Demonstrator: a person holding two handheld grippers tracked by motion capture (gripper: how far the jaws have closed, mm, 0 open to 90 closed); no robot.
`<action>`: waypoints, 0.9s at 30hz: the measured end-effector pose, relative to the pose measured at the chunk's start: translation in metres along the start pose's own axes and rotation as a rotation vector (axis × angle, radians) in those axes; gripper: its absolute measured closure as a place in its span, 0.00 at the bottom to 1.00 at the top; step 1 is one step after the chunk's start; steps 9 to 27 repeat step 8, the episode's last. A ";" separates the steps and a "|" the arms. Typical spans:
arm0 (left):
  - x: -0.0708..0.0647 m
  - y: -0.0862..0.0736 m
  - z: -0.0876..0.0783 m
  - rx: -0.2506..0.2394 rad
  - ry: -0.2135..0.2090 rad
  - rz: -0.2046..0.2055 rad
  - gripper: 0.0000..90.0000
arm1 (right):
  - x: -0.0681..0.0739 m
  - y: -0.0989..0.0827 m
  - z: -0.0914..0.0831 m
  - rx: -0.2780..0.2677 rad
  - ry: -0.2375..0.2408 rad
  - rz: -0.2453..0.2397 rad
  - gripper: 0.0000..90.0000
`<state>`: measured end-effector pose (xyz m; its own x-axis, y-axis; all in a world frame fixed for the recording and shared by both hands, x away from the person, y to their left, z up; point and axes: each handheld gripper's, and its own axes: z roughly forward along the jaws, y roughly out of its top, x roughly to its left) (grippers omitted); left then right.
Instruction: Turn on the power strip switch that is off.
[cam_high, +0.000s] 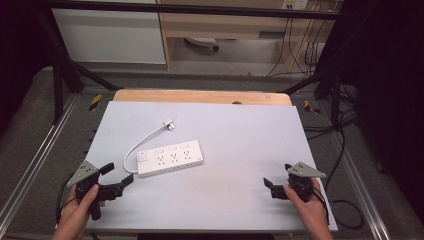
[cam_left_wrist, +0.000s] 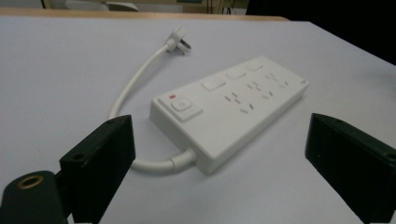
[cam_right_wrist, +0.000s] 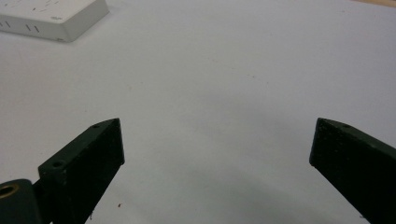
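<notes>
A white power strip (cam_high: 170, 158) lies flat on the white table (cam_high: 240, 130), left of centre, with a short white cable (cam_high: 142, 140) curving to its plug (cam_high: 169, 123) farther back. My left gripper (cam_high: 119, 175) is held at the front left, open, jaws pointing at the strip's switch end (cam_left_wrist: 180, 105); the strip (cam_left_wrist: 233, 105) lies a short way beyond the jaws, untouched. My right gripper (cam_high: 277, 181) is at the front right, open over bare table, and a corner of the strip (cam_right_wrist: 60, 18) shows at its upper left.
The wooden board edge (cam_high: 200, 96) runs along the table's far side. Black frame bars (cam_high: 65, 75) and loose cables (cam_high: 345, 150) flank the table. A cabinet (cam_high: 225, 30) stands behind.
</notes>
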<state>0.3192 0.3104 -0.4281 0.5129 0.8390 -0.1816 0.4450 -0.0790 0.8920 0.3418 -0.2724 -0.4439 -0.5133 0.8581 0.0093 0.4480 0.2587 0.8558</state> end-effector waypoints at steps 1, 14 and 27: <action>0.000 -0.002 0.000 0.013 0.000 0.003 0.11 | 0.000 0.000 0.000 0.000 -0.001 0.000 0.04; -0.009 -0.008 0.007 0.054 0.005 0.060 0.10 | -0.002 -0.002 0.002 0.025 -0.015 -0.002 0.04; -0.009 -0.008 0.007 0.054 0.005 0.060 0.10 | -0.002 -0.002 0.002 0.025 -0.015 -0.002 0.04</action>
